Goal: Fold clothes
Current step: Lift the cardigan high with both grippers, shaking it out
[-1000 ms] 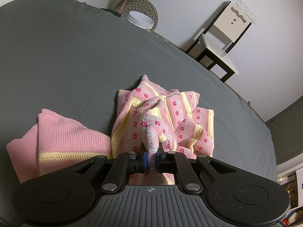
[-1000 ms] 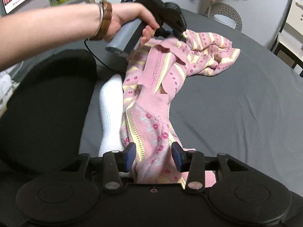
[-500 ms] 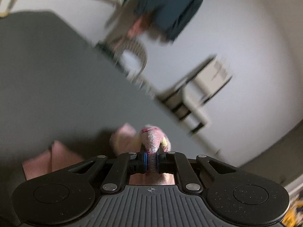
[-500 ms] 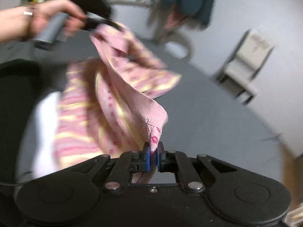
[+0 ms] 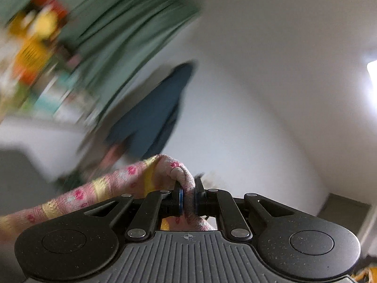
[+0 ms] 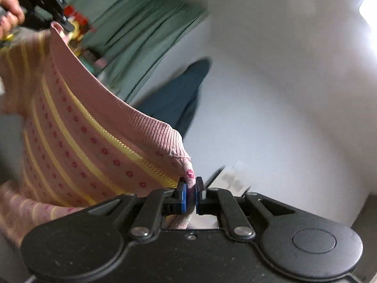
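Note:
A pink knit sweater [image 6: 77, 141] with yellow stripes and small red flowers hangs in the air, stretched between both grippers. My right gripper [image 6: 190, 193] is shut on a corner of its ribbed hem. In the left wrist view, my left gripper [image 5: 187, 197] is shut on a bunched fold of the same sweater [image 5: 113, 184], which trails off to the left. The other gripper [image 6: 47, 2], held by a hand [image 6: 9, 11], shows at the top left of the right wrist view, pinching the far end of the hem. The bed is almost out of sight.
Both cameras point up at a white wall [image 5: 271, 94]. A dark blue garment [image 5: 153, 118] hangs on it, beside a green curtain [image 6: 132, 23]. Blurred colourful items [image 5: 33, 35] sit at the upper left. A white chair [image 6: 233, 176] shows just past my right fingers.
Both grippers have swung upward, lifting the sweater off the grey bed and spreading it out. The right gripper, open a second ago, closed on the hem.

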Demonstrator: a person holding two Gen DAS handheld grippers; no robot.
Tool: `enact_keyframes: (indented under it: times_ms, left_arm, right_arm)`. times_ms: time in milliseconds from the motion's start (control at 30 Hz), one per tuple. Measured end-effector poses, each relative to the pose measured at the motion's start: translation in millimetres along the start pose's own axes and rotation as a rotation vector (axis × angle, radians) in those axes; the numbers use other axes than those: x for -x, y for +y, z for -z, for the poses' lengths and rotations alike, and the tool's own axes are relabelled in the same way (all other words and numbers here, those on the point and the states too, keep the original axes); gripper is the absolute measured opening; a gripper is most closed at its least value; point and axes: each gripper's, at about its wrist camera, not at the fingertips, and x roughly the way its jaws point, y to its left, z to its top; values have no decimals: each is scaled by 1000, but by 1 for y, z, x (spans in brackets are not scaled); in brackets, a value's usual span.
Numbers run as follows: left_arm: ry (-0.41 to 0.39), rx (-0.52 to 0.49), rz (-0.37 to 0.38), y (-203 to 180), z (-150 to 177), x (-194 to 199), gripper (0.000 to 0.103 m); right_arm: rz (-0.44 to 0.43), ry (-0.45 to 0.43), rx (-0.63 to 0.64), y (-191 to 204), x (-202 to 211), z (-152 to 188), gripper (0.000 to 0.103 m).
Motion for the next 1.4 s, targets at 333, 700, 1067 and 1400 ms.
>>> enact_keyframes:
  times_ms: [333,700,1067,1400]
  left_arm:
    - [-290,-204,390,-137,-117,9,8]
    - [-273,-195,490,-181,-144,-22,8]
    - [99,-194,114,-113,-81,-186,8]
    - [67,-300,41,-121,-86,-197,8]
  right_arm:
    - [354,-333,-20,-119,6,-85,7]
    - [408,-363,13,-182,-24,-109,7]
    - [216,-8,79,-162,-200,-38,7]
    - [315,-60,147,-159,-207,-22,7]
